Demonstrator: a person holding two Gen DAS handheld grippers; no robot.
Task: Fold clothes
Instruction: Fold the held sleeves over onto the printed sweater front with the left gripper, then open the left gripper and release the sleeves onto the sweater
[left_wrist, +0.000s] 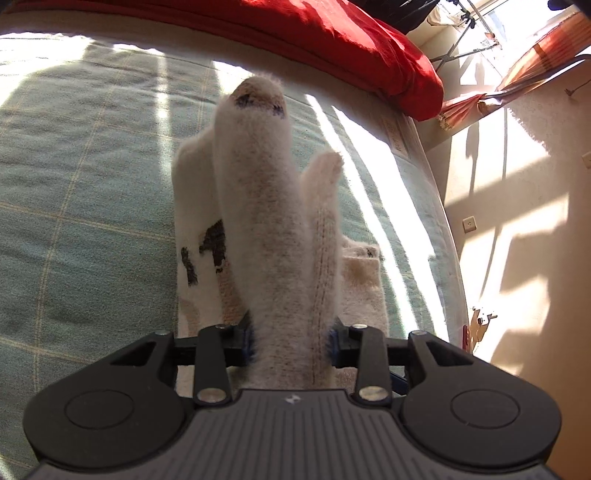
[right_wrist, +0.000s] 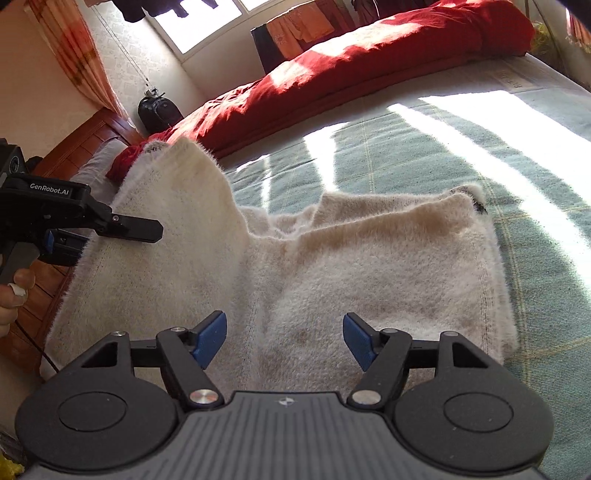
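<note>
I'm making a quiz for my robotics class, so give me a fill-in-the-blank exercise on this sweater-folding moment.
1. The left hand-held gripper is shut on the fuzzy white ____.
2. The right hand-held gripper hovers with its blue pads ____.
3. The sweater lies on a ____ checked blanket.
4. The bunched quilt along the far side of the bed is ____.

Missing words: sweater; open; green; red

A fluffy cream-white sweater (right_wrist: 332, 266) with a few dark knitted markings lies partly folded on the green checked bedcover (right_wrist: 480, 147), its one side lifted upright in a bunched fold while the rest stays flat.
</note>
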